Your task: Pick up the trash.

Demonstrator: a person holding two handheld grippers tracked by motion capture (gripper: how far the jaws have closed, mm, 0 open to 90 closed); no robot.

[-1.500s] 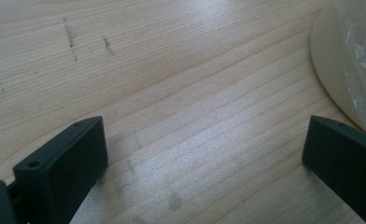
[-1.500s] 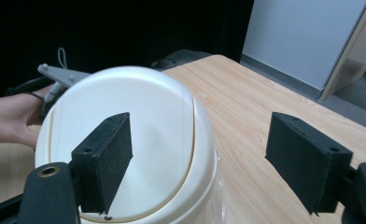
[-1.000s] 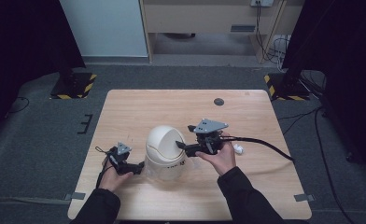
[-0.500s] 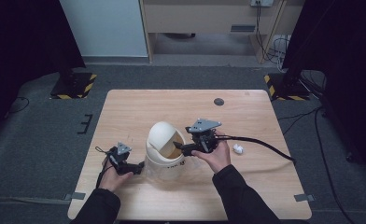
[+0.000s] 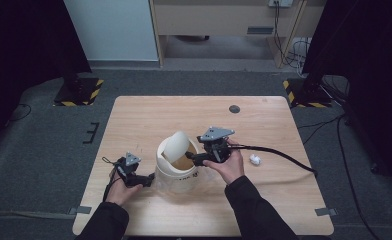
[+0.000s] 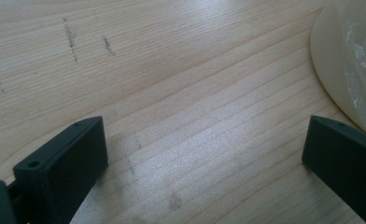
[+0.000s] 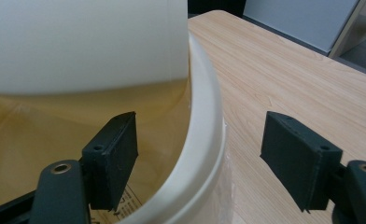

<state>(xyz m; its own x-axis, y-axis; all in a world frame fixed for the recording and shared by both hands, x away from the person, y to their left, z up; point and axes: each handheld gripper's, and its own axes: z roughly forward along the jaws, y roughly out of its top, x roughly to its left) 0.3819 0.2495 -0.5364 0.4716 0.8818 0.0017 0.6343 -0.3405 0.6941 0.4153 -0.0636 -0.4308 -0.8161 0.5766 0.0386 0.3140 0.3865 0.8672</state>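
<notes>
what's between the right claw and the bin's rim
Nothing visible. The right claw already straddles the rim of the cream bin, one jaw inside, one outside, neither pad pressing it.

A cream bin (image 5: 176,170) with a pale swing lid (image 5: 176,145) stands on the light wood-grain table (image 5: 279,125).

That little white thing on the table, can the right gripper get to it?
Probably yes. The little white thing lies on bare table just beside the right gripper, with nothing between. But the jaws now straddle the bin rim, so the gripper must back off first.
</notes>
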